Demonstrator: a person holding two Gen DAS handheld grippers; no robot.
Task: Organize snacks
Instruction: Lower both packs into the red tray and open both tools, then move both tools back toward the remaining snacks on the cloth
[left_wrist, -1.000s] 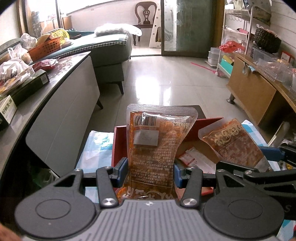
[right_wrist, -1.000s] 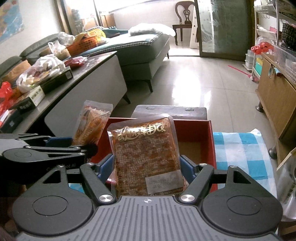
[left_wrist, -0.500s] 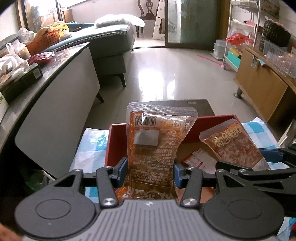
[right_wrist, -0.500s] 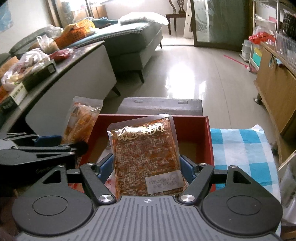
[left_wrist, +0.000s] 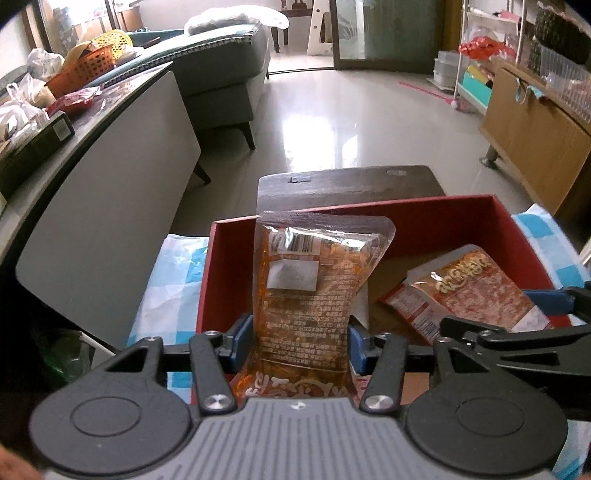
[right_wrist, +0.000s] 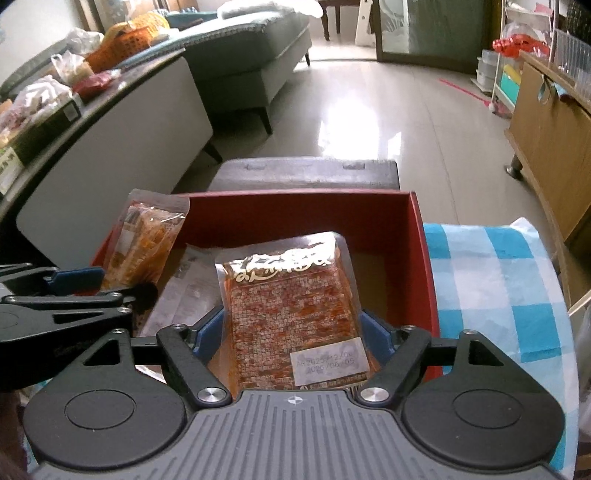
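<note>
We hold two snack pouches over the red box (left_wrist: 436, 218), one in each gripper. Our left gripper (left_wrist: 301, 341) is clamped on the sides of a tall orange pouch (left_wrist: 306, 288), its blue pads pressing in the lower half; the pouch stands upright above the box's near-left corner, barcode and white label facing the camera. Our right gripper (right_wrist: 293, 334) is clamped the same way on a flat red pouch (right_wrist: 291, 295) with gold lettering and a date sticker, tilted forward over the near edge of the box, toward its right side. On the box floor, under and between the two pouches, lies a pale grey packet (right_wrist: 184, 295), with a red-and-white one (left_wrist: 410, 306) showing beside it in the left view. The box rests on a blue-and-white checked cloth (right_wrist: 491, 266), whose squares show past the box's right and left walls. Just beyond the box's far wall stands a dark stool (right_wrist: 306, 173) on the shiny tiled floor.
</note>
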